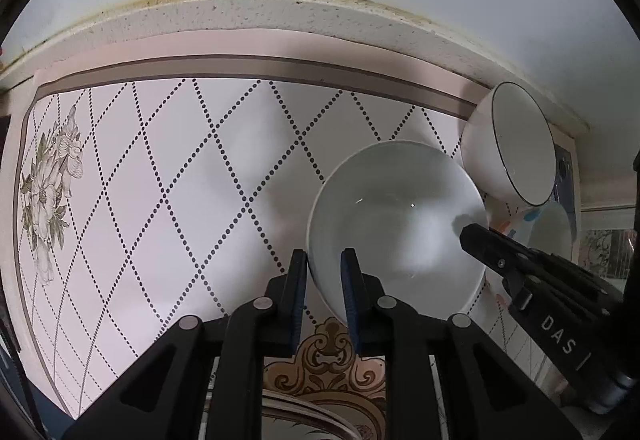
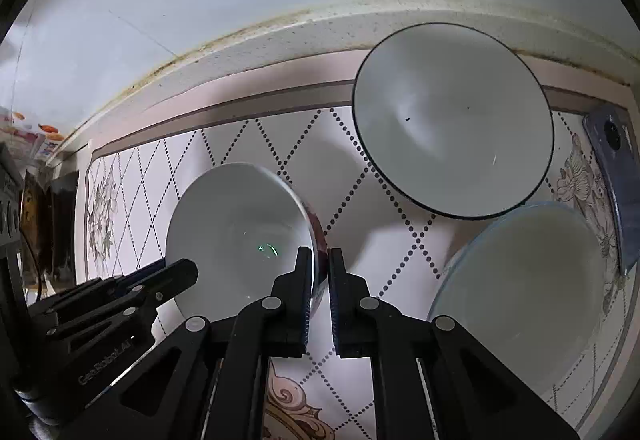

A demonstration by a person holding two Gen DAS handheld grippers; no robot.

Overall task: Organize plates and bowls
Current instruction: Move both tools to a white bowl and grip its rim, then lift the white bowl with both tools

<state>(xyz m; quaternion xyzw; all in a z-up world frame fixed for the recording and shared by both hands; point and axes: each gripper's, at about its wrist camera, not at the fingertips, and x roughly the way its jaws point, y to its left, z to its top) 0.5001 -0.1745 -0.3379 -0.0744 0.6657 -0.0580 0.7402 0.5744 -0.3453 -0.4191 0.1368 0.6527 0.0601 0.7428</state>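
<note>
A plain white bowl (image 1: 396, 224) sits tilted over the patterned mat; it also shows in the right wrist view (image 2: 236, 228). My left gripper (image 1: 324, 260) is shut on its left rim. My right gripper (image 2: 320, 260) is shut on its right rim. A white bowl with a thin dark rim (image 2: 452, 119) lies behind it, also seen in the left wrist view (image 1: 508, 147). A pale blue-rimmed dish (image 2: 524, 288) lies at the right, partly hidden in the left wrist view (image 1: 552, 228).
The patterned mat (image 1: 160, 167) covers the counter up to a speckled stone ledge (image 1: 280, 13) and white wall. A blue phone (image 2: 612, 175) lies at the mat's right edge. Dark objects (image 2: 52, 215) stand at the far left.
</note>
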